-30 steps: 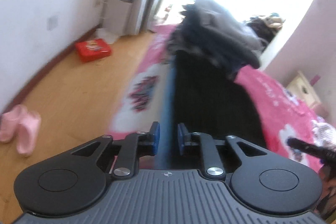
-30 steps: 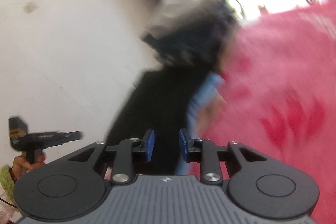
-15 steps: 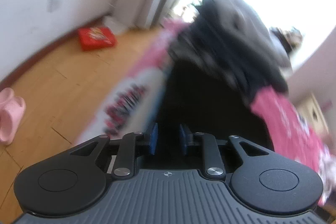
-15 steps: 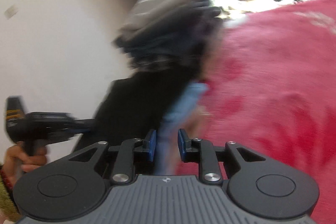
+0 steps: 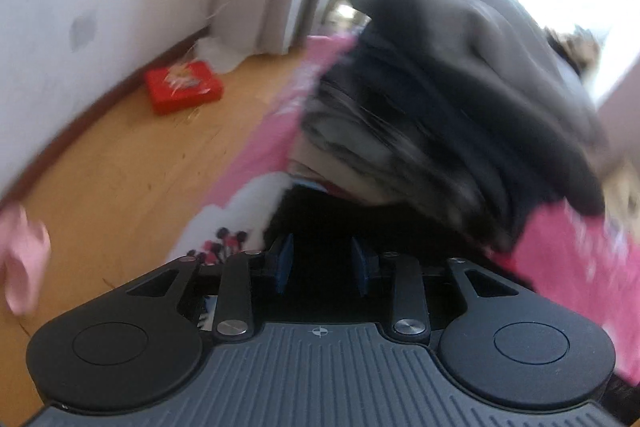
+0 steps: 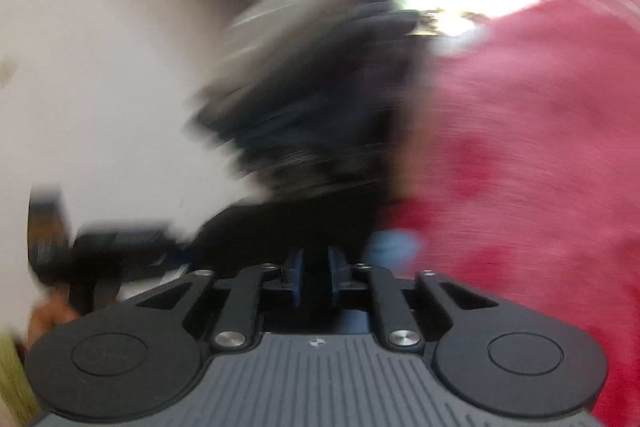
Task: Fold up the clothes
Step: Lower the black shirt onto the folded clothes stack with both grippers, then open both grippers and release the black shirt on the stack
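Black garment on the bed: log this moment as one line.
left gripper: jaws just opening, black garment between | right gripper: jaws just closing, garment between | clothes pile behind

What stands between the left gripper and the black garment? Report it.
Nothing visible does. The left gripper sits right at the black garment, its cloth between the jaws, which have just been opening. The pile of clothes lies beyond it on the pink bed cover, not between.
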Action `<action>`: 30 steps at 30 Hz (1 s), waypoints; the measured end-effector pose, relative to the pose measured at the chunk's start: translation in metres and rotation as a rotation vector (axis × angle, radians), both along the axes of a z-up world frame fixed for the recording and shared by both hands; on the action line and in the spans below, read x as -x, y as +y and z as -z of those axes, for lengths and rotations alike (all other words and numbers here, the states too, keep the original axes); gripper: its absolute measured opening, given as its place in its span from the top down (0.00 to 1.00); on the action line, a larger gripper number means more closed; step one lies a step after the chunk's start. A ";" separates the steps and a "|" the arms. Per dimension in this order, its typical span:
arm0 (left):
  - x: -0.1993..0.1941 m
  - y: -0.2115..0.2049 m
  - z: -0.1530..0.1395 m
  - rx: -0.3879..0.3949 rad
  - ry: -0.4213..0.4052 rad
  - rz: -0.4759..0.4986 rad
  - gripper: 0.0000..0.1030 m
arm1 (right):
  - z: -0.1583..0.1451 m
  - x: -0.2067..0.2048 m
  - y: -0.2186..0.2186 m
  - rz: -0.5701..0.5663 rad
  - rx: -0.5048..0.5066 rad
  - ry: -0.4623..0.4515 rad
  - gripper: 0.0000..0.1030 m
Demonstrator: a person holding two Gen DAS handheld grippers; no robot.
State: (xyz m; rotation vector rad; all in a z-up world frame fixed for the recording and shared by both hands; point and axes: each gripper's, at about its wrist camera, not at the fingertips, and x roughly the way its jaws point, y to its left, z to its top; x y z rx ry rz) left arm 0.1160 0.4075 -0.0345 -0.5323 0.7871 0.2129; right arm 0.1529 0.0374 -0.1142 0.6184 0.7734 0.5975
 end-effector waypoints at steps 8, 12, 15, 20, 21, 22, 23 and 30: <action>0.029 -0.009 -0.056 -0.007 -0.093 -0.013 0.56 | -0.009 0.026 -0.085 0.072 0.049 0.015 0.80; 0.065 -0.062 -0.086 -0.059 -0.132 0.100 0.34 | -0.036 0.069 -0.074 -0.154 0.214 -0.037 0.62; 0.093 -0.104 -0.091 -0.066 -0.129 0.170 0.19 | -0.055 0.099 -0.061 -0.272 0.321 -0.070 0.49; 0.140 -0.157 -0.077 -0.084 -0.127 0.204 0.03 | -0.079 0.137 -0.058 -0.344 0.403 -0.096 0.32; 0.148 -0.164 -0.074 -0.088 -0.120 0.202 0.03 | -0.082 0.146 -0.060 -0.350 0.432 -0.111 0.31; 0.156 -0.172 -0.071 -0.093 -0.113 0.199 0.03 | -0.085 0.154 -0.061 -0.349 0.457 -0.125 0.27; 0.163 -0.179 -0.068 -0.098 -0.107 0.193 0.03 | -0.087 0.162 -0.064 -0.350 0.474 -0.133 0.24; 0.195 -0.222 -0.048 -0.171 -0.026 0.220 0.00 | -0.090 0.194 -0.083 -0.272 0.512 -0.165 0.03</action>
